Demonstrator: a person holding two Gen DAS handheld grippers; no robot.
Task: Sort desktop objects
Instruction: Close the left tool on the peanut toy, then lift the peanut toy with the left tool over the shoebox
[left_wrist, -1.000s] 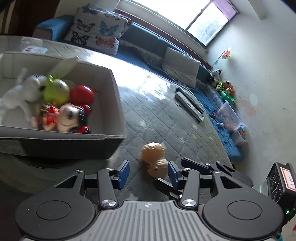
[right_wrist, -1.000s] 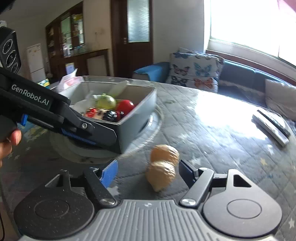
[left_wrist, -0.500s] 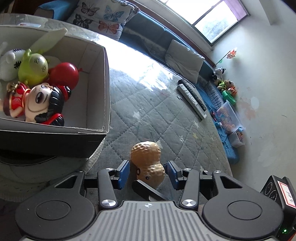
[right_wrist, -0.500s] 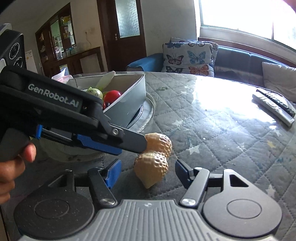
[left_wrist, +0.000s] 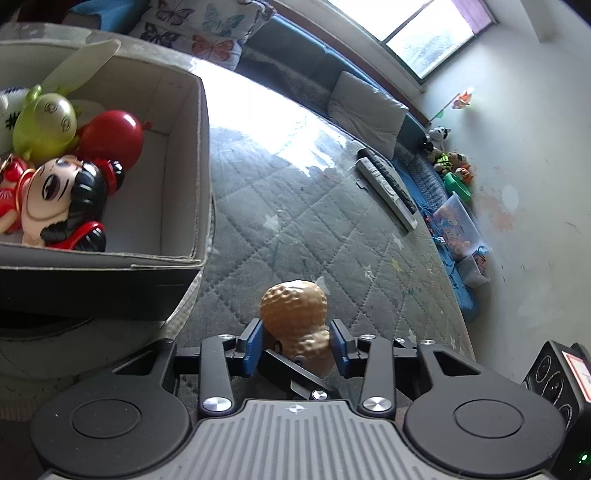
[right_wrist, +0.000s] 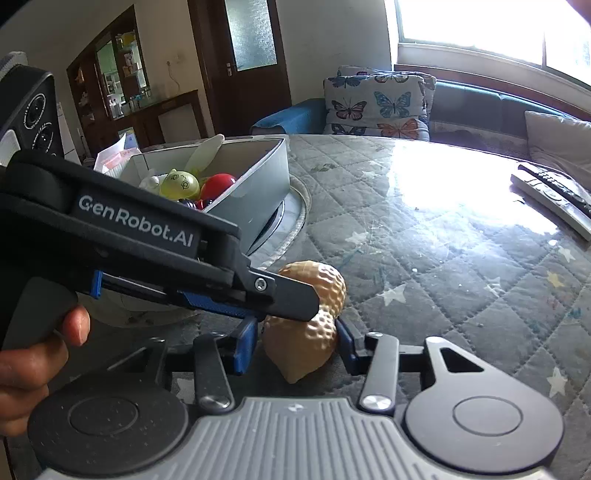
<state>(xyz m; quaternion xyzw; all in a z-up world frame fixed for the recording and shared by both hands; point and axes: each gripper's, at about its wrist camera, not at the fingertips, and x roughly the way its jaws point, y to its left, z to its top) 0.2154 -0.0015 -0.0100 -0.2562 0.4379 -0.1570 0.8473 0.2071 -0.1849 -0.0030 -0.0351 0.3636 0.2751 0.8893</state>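
Both jaws pinch my tan dimpled peanut-shaped toy (left_wrist: 293, 317): right gripper (right_wrist: 291, 341) clamped, left gripper (left_wrist: 297, 341) closing, pads touching.

- This was a home's living room.
- A long blue window seat (left_wrist: 373, 92) ran under a bright window (right_wrist: 491, 26), with a butterfly-print cushion (right_wrist: 373, 105) on it.
- Soft toys (left_wrist: 448, 162) sat against the wall.
- A quilted cloth (right_wrist: 424, 236) covered the table, where remote controls (left_wrist: 386, 186) lay.
- A dark wooden door (right_wrist: 243, 55) and glass-fronted cabinet (right_wrist: 110, 70) stood behind.
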